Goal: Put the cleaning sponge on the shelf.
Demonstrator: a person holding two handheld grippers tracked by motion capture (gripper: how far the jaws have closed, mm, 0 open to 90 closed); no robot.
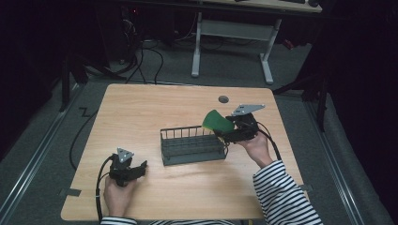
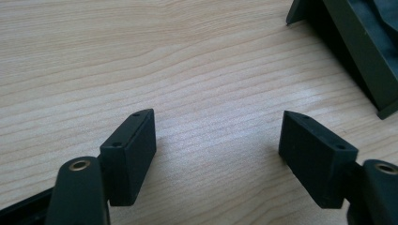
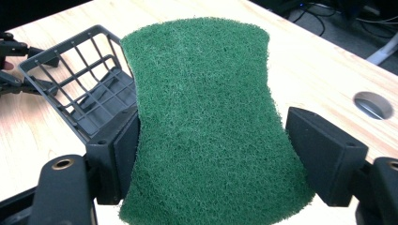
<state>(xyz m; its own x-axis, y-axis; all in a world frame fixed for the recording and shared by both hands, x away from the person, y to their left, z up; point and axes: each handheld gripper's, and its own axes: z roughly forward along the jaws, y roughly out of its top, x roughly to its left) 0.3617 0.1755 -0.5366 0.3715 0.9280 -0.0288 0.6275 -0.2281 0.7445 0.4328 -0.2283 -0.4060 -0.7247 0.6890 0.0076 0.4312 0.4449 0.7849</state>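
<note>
High view: right tongs (image 1: 224, 136) raised at wire basket (image 1: 192, 145) right end, pinching green scouring pad (image 1: 217, 122) above rim. Left tongs (image 1: 141, 167) spread, resting low on counter (image 1: 141, 108), clear of basket.

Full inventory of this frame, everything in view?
scouring pad: 1, green, between the right jaws, at the rack's right end
wire rack: 1, dark grey, table centre, nothing in it
table: 1, light wood, with a grey round grommet hole near the far edge
desk frame: 1, white legs, on the floor beyond the table
cables: several, black, on the grey floor
left hand-held gripper: 1, black, jaws wide apart over bare wood, near left
right hand-held gripper: 1, black, holding the pad
sleeve: striped black and white, right forearm
</note>
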